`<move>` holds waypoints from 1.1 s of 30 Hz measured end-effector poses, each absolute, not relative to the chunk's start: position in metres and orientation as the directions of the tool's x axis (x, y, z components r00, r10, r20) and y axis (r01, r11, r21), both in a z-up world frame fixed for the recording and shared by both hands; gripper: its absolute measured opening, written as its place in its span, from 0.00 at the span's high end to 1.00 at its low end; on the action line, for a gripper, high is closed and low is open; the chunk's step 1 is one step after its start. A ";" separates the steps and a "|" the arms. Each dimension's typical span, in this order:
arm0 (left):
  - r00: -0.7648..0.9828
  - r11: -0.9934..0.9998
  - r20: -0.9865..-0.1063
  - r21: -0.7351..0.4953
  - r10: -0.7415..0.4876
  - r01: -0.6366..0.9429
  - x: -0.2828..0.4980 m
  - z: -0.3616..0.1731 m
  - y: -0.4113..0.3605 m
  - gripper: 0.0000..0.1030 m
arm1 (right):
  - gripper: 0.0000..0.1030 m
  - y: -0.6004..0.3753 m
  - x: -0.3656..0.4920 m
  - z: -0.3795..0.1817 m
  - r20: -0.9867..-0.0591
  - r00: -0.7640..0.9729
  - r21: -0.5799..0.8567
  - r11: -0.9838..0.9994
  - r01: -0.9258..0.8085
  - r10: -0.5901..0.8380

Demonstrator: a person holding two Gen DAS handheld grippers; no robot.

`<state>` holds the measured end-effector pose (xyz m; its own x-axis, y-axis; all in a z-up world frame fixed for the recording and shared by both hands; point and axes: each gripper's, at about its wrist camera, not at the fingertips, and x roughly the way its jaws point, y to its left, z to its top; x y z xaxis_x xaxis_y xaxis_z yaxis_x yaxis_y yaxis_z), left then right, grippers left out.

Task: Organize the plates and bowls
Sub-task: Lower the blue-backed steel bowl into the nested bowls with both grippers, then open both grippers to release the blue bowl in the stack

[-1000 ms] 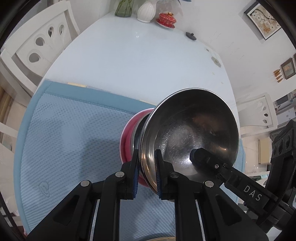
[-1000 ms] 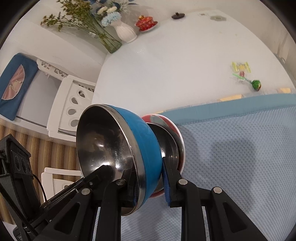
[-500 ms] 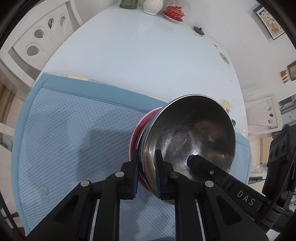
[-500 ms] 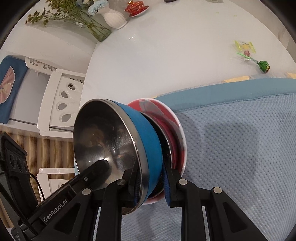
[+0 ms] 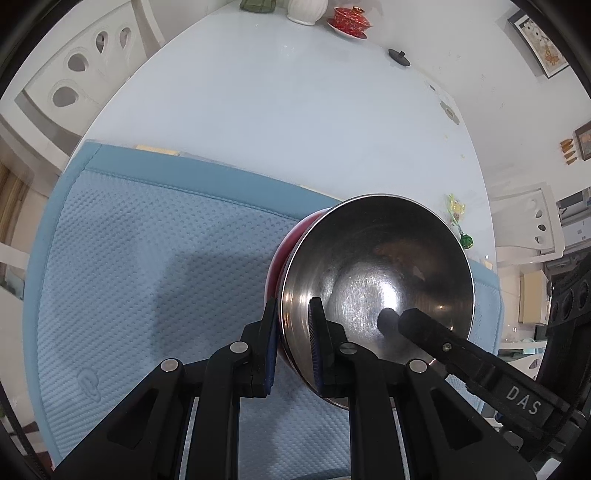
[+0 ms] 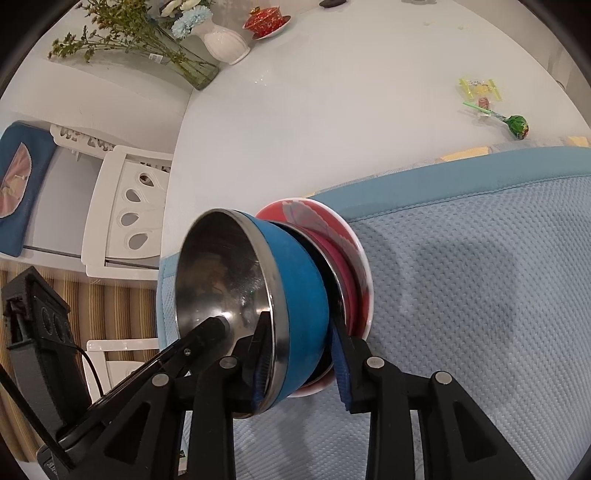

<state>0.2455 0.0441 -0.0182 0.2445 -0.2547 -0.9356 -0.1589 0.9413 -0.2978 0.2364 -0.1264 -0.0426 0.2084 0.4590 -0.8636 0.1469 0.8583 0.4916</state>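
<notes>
Both grippers hold one nested stack above the blue mat (image 5: 155, 258): a steel-lined blue bowl (image 6: 299, 291) sitting in a darker bowl, which sits in a red and white plate (image 6: 354, 254).

The left gripper (image 5: 293, 343) is clamped on the blue bowl's rim at one side, one finger inside the bowl and one outside. The right gripper (image 6: 299, 354) has one finger inside the bowl and the other behind the blue wall, near the plate's edge. Its jaws stand wider, and I cannot tell whether they press firmly or only bracket the stack.

My guess is that the stack is already gathered, and the step in hand is carrying or setting it down. The next move calls for lowering it level, plate first, and only then letting go.

There is plenty of open mat to the left of the stack. The mat's far edge runs close behind the plate, with bare white table (image 5: 295, 129) beyond. A lollipop (image 6: 515, 125) and a candy wrapper (image 6: 480, 88) lie well off to the far right, and a vase (image 6: 225, 44) and a red lidded cup (image 6: 264, 20) stand at the far end.
</notes>
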 end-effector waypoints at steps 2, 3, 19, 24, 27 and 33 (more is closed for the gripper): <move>0.244 0.941 -0.936 -0.299 -0.256 -0.160 0.245 -0.019 0.045 0.88 | 0.69 -0.127 0.236 -0.041 -0.862 0.211 0.494 0.857 0.148 0.461; 0.243 0.940 -0.935 -0.300 -0.258 -0.160 0.245 -0.020 0.044 0.88 | 0.69 -0.127 0.236 -0.039 -0.862 0.213 0.494 0.857 0.148 0.460; 0.251 0.945 -0.935 -0.292 -0.249 -0.149 0.242 -0.014 0.042 0.87 | 0.65 -0.148 0.231 -0.035 -0.867 0.229 0.483 0.860 0.165 0.443; 0.266 0.944 -0.931 -0.296 -0.251 -0.143 0.238 -0.007 0.046 0.87 | 0.61 -0.158 0.227 -0.028 -0.857 0.253 0.495 0.853 0.166 0.448; 0.289 0.953 -0.929 -0.275 -0.230 -0.125 0.236 0.001 0.046 0.87 | 0.55 -0.165 0.223 -0.016 -0.834 0.322 0.508 0.852 0.129 0.449; 0.291 0.968 -0.939 -0.223 -0.182 -0.117 0.241 0.002 0.053 0.23 | 0.22 -0.170 0.220 -0.001 -0.812 0.390 0.502 0.861 0.086 0.435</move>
<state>0.2409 0.0530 0.0019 0.2906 -0.1817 -0.9394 -0.1173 0.9677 -0.2234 0.2205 -0.1705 -0.0012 0.3902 0.4348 -0.8116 0.0855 0.8605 0.5021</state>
